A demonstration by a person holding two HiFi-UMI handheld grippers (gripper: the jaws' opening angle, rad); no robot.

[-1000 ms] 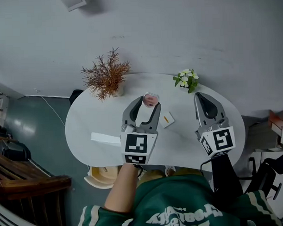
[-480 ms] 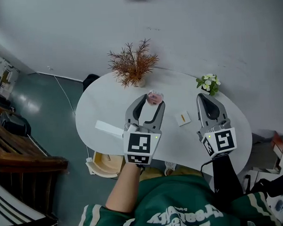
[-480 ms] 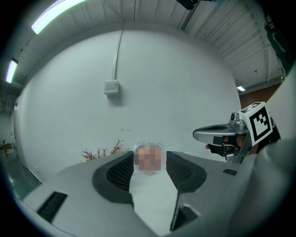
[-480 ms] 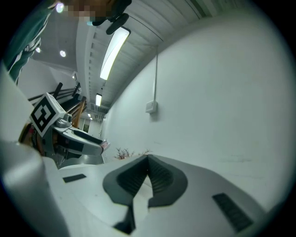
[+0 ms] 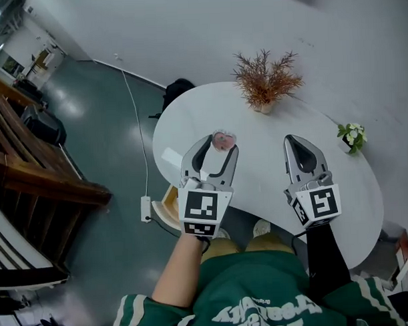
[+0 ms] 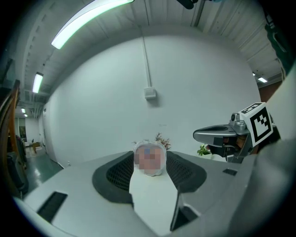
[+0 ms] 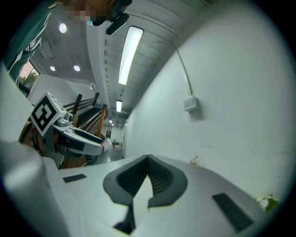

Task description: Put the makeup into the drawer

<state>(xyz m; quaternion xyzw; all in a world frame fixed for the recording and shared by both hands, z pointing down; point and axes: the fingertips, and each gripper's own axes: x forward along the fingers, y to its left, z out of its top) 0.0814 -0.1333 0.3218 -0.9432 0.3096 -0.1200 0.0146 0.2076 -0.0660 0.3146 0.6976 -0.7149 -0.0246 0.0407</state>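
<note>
Over the table (image 5: pixel 264 160) near its edge, left claw (image 5: pixel 219 146) clamps the makeup jar (image 6: pixel 149 159) (right claw (image 5: pixel 301 142) closed, empty).

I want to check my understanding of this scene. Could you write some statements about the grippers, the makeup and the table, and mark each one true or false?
1. The left gripper holds the makeup between its jaw tips. True.
2. The right gripper holds a plant. False: its jaws are together with nothing between them.
3. A dried plant stands on the table. True.
4. The table is dark and square. False: it is white with a rounded edge.
</note>
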